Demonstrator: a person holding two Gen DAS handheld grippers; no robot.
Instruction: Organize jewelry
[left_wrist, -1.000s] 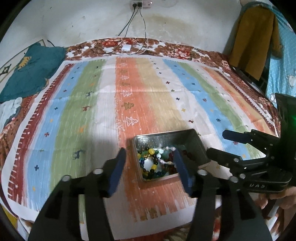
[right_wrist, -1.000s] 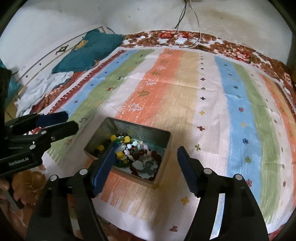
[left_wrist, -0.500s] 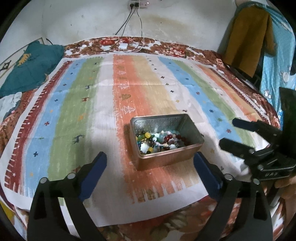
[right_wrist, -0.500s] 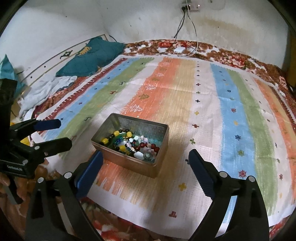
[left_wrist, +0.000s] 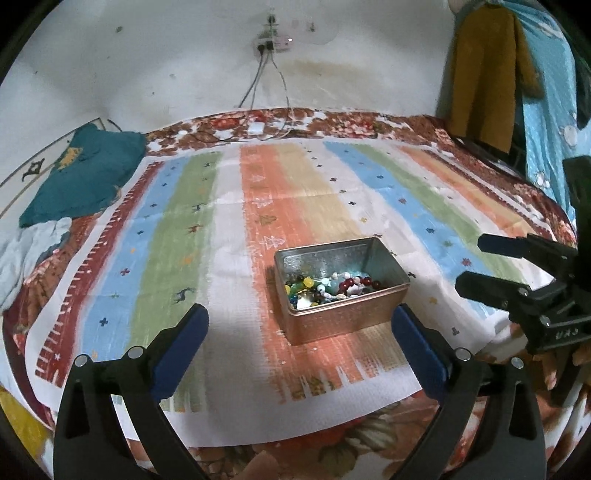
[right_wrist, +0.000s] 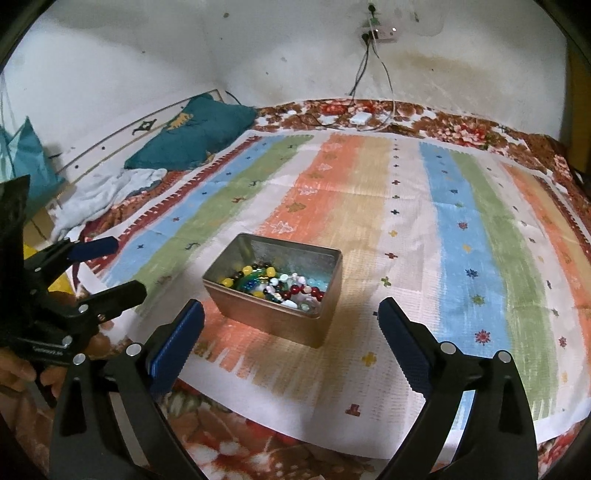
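Jewelry (left_wrist: 327, 286) sits heaped in the tin (left_wrist: 341, 317) on the bed's striped cloth (left_wrist: 177, 258); you hold both claws, left (left_wrist: 297, 341) and right (right_wrist: 290, 334), wide and empty, clear of it.

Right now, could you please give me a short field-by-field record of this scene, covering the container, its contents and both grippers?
container: open metal tin, no lid on it, sitting on the striped cloth
contents: mixed coloured beads piled on the tin's floor
left gripper: open, short of the tin, holding nothing
right gripper: open, short of the tin, holding nothing
surroundings: teal pillow at the far left, wall socket with cables hanging down
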